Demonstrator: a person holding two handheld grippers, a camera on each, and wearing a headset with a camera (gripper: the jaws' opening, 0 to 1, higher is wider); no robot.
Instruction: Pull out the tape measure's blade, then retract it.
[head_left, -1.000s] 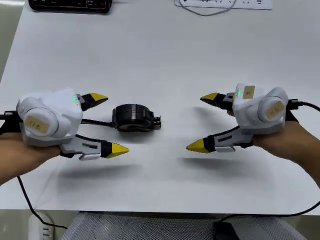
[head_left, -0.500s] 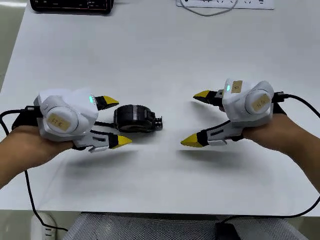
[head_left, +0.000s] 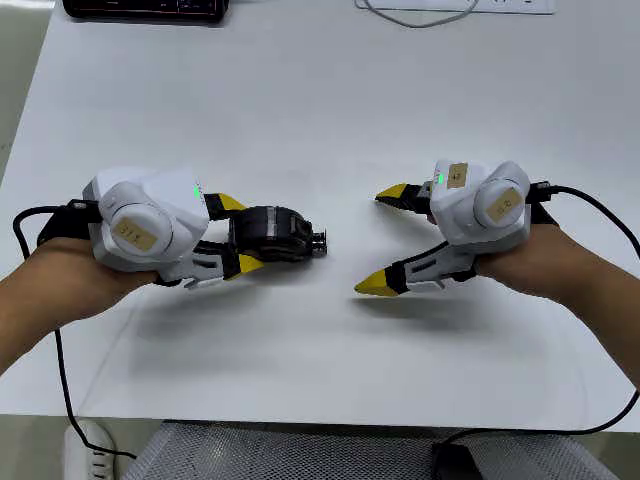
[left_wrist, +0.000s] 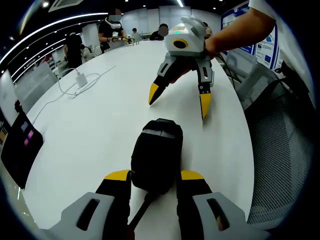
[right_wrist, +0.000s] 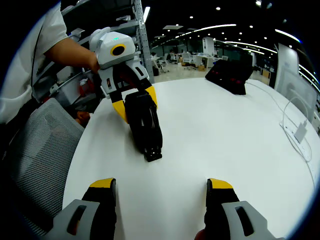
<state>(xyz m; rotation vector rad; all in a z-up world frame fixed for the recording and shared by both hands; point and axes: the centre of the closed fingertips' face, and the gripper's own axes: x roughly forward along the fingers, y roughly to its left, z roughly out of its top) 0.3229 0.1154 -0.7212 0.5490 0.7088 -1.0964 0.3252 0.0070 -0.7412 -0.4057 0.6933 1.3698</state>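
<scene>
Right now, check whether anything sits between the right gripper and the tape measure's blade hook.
Nothing visible does. Only bare white table lies between the open right gripper and the hook end of the tape measure, which faces it. The left gripper holds the case from the opposite side.

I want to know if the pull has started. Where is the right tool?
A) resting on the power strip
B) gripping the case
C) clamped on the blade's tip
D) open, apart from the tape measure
D: the right tool is open, with a stretch of table between its tips and the tape measure, whose case sits between the jaws of the left tool.
</scene>
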